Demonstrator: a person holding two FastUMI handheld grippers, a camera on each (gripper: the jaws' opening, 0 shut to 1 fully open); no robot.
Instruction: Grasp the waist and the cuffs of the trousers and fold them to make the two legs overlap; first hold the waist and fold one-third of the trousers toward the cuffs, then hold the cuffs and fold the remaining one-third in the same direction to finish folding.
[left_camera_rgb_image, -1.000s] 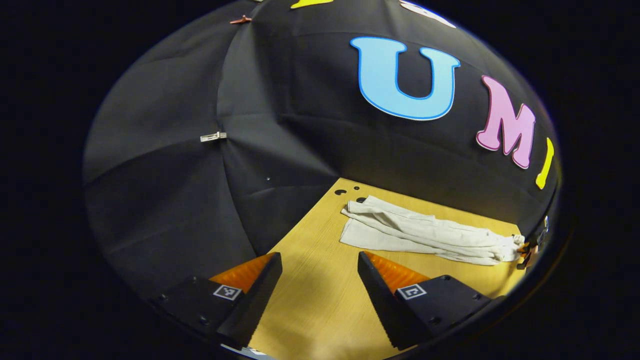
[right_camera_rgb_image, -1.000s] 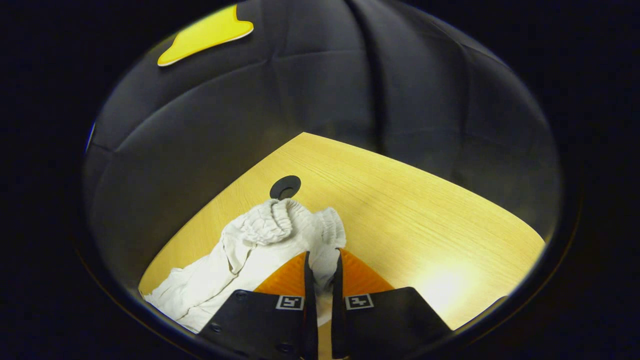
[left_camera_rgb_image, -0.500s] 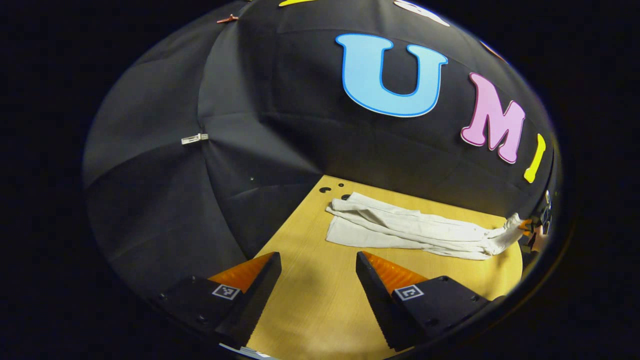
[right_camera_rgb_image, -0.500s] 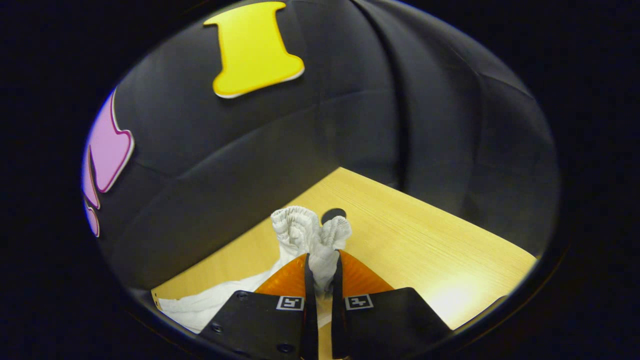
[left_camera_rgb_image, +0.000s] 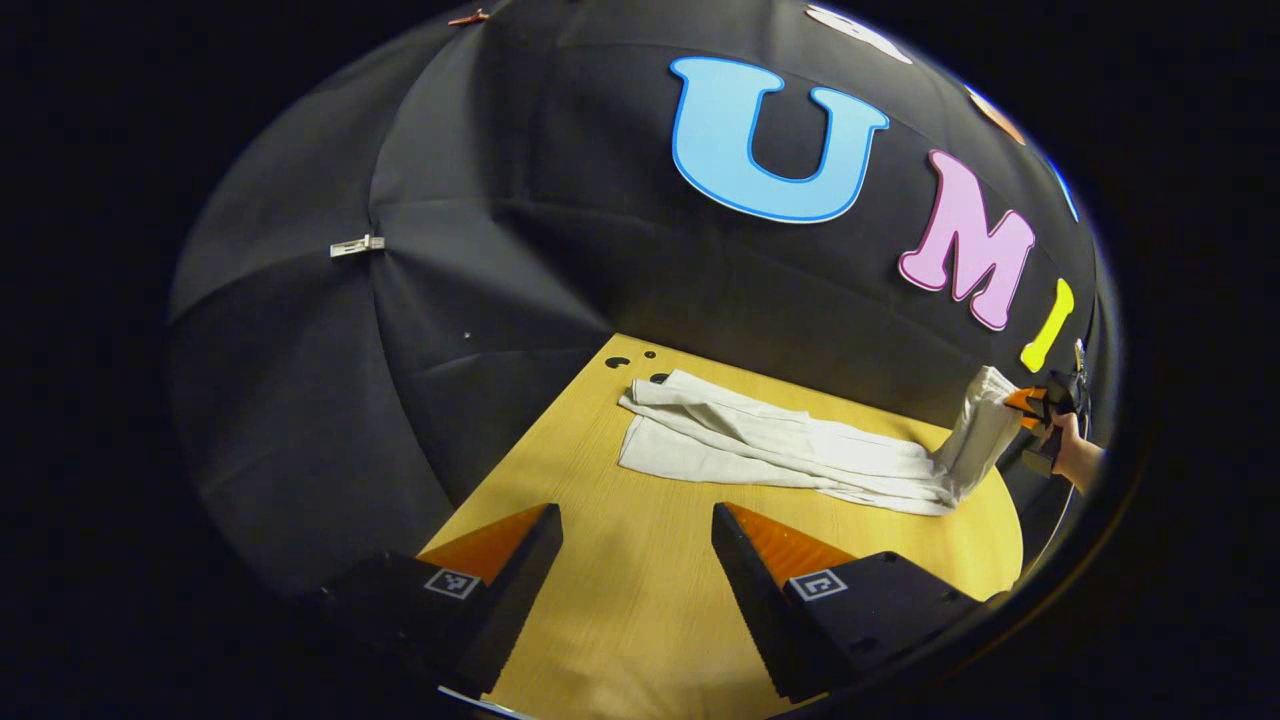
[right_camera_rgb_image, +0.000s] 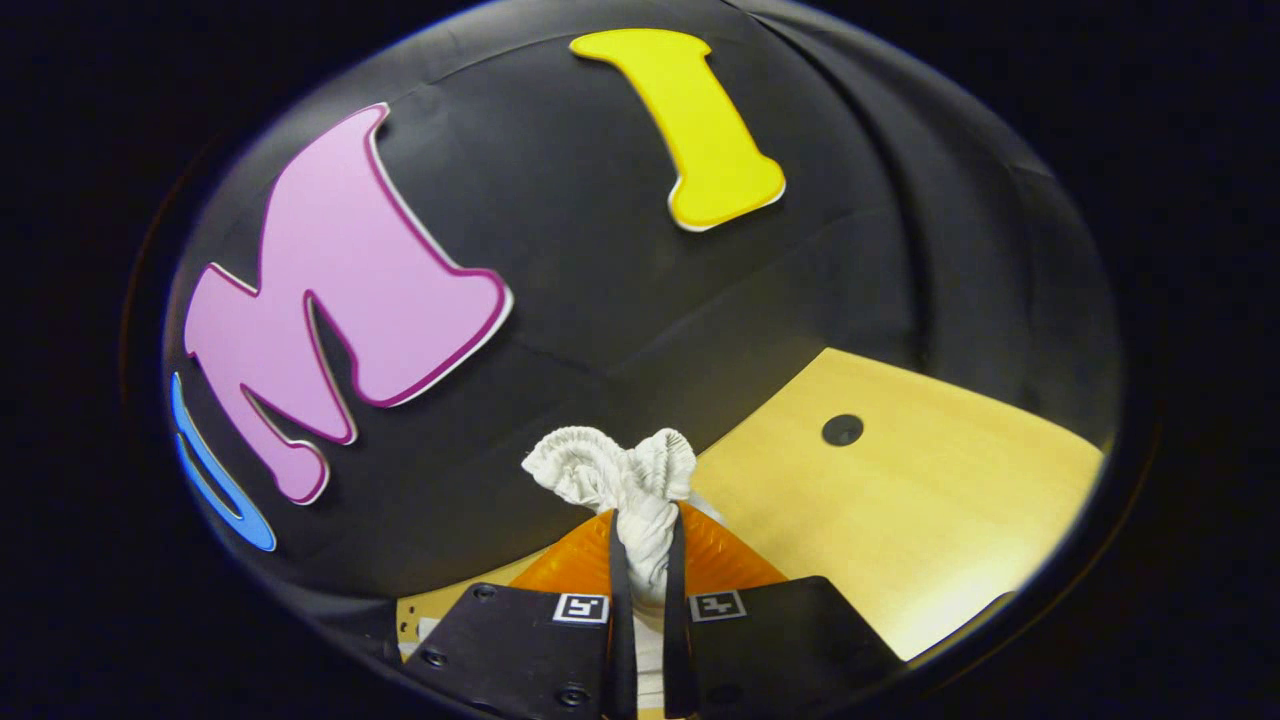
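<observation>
Right claw (right_camera_rgb_image: 640, 560) pinches the trousers' (left_camera_rgb_image: 780, 450) waist, lifted off the desk (left_camera_rgb_image: 640, 600), legs lying flat w/ cuffs far end – left claw (left_camera_rgb_image: 635, 560) spread, idle – risk: one-point grip bunches fabric, fold skews.

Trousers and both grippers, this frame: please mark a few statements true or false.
1. The right gripper is shut on the trousers' waist. True.
2. The left gripper holds the cuffs. False: it is open above the bare wooden table, apart from the cloth.
3. The waist end is lifted off the table. True.
4. The whole trousers hang in the air. False: the legs lie on the table.
</observation>
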